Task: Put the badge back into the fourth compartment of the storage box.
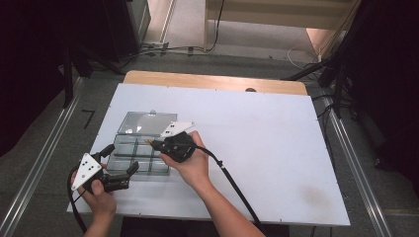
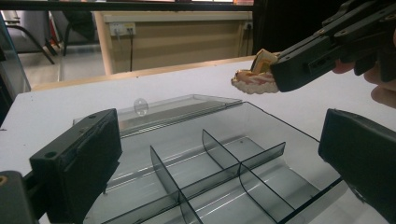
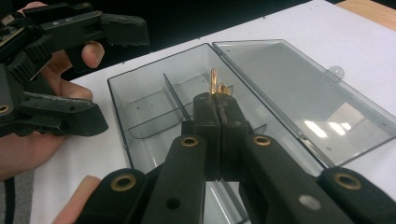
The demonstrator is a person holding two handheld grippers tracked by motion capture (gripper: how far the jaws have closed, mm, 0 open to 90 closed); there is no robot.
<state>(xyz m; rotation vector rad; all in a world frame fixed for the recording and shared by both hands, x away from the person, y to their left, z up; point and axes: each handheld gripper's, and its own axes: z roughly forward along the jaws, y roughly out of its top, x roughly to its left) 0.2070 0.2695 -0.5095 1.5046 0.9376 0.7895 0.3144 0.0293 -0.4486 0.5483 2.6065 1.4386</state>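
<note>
Holding a small gold-and-cream piece (image 2: pixel 254 77), the fully closed right gripper (image 1: pixel 154 144) hovers over the divided clear box (image 1: pixel 129 157); the left gripper (image 1: pixel 120 165), jaws apart and empty, flanks its near-left corner.

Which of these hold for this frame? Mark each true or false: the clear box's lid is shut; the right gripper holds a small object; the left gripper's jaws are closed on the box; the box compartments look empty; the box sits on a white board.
1. The lid of the clear smoky plastic divided box is shut. False: the lid lies folded open, flat behind the box.
2. The right gripper holds a small tan and gold object. True: its jaws are shut on it, above the box.
3. The left gripper is closed on the box. False: its jaws stand wide apart at the box's near end.
4. The compartments look empty. True.
5. The box sits on a white tabletop board. True.
</note>
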